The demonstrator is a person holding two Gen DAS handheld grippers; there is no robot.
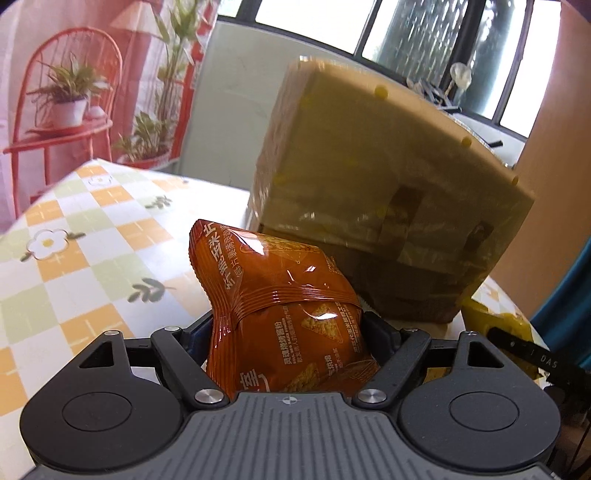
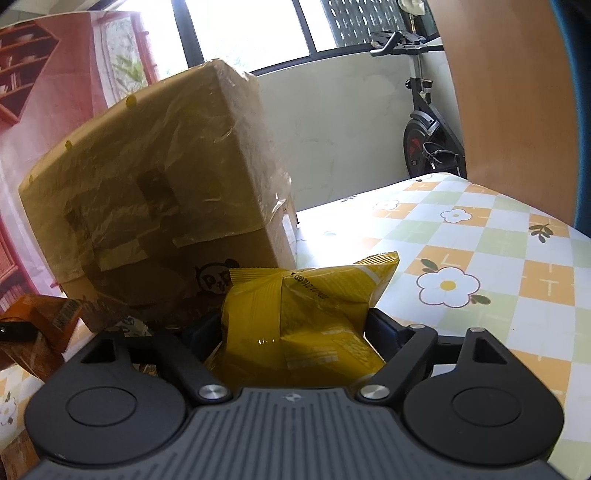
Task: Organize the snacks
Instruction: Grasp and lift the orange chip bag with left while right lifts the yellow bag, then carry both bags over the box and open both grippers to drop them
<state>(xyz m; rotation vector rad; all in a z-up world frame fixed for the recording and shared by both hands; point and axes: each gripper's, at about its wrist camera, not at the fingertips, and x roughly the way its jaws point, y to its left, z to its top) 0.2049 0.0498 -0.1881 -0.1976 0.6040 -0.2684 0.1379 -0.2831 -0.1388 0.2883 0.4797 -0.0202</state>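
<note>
On a table [image 2: 517,236] spread with an orange, green and white checked cloth printed with daisies, we hold a snack packet in each of our two grippers, both of them in front of a tall cardboard box [image 1: 373,206] wrapped in clear film and patched with tape. Our left gripper [image 1: 288,325] has its jaws part-way in and pressed on an orange-brown snack bag [image 1: 273,295], whose foil is pinched and creased at the waist where the pads meet it; the bag's upper end sticks up ahead of the jaws, tilted toward the left of the view, just in front of the box's lower edge. Our right gripper [image 2: 295,328] likewise stands part-way in, its pads clamped on the sides of a yellow snack bag [image 2: 306,314], which bulges between them with its crimped end pointing up and to the right over the cloth, close beside the box's bottom corner, where a small panda drawing [image 2: 214,278] shows on the cardboard. Each camera catches a corner of the other packet: yellow at the right edge of the left view, orange-brown at the lower left of the right view. Behind the table we see a printed backdrop [image 1: 74,92] of a red chair and potted plants, a bright window [image 2: 251,29], and an exercise bike [image 2: 424,122] by the wall
</note>
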